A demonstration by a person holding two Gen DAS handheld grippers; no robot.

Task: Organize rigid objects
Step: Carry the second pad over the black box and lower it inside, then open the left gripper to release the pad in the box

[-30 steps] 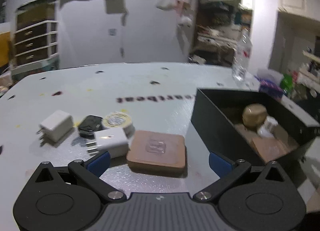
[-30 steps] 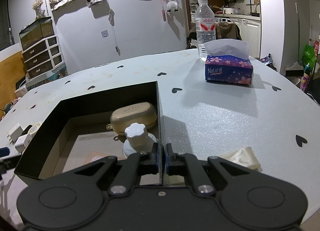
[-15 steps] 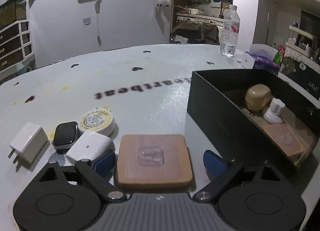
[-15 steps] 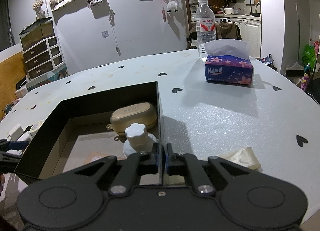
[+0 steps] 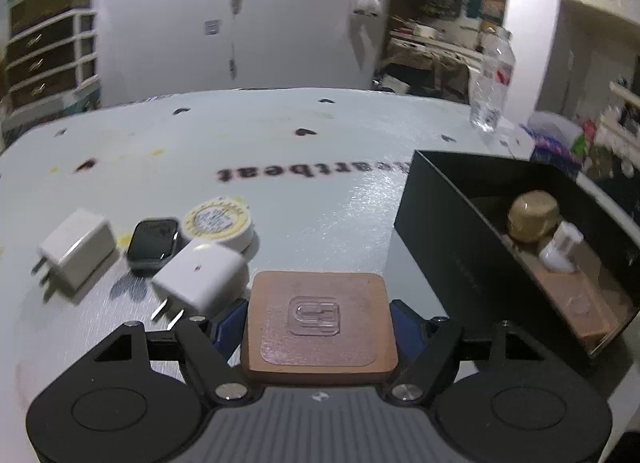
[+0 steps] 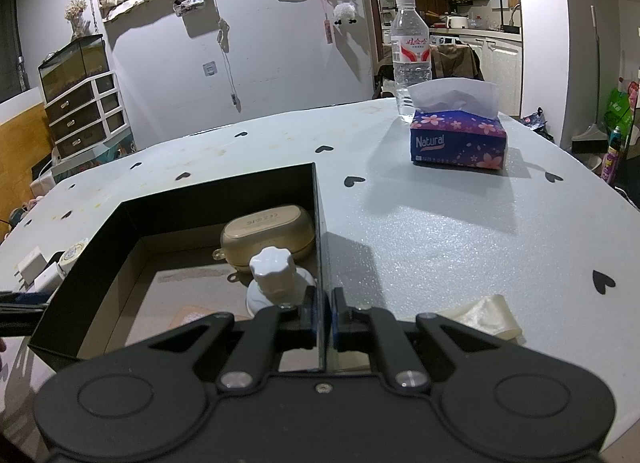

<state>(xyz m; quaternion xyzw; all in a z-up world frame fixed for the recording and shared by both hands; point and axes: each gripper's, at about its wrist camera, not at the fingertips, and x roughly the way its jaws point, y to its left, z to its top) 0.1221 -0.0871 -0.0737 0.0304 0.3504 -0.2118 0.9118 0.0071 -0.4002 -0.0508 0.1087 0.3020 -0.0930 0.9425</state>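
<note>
Spanning heart-dotted table (image 6: 440, 231), white wall (image 6: 260, 63) behind

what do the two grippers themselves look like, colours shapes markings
Both match. The left gripper and the right gripper have matte black angled link arms with silver pivot screws, two round black discs at the base, and blue pads on the jaws. The left one also shows a grey ribbed centre plate with a small pale mark. No cables or sleeves show.

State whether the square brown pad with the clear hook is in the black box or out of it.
Out. The square brown pad sits between the left hand-held gripper's blue fingers, beside the black box.
</note>
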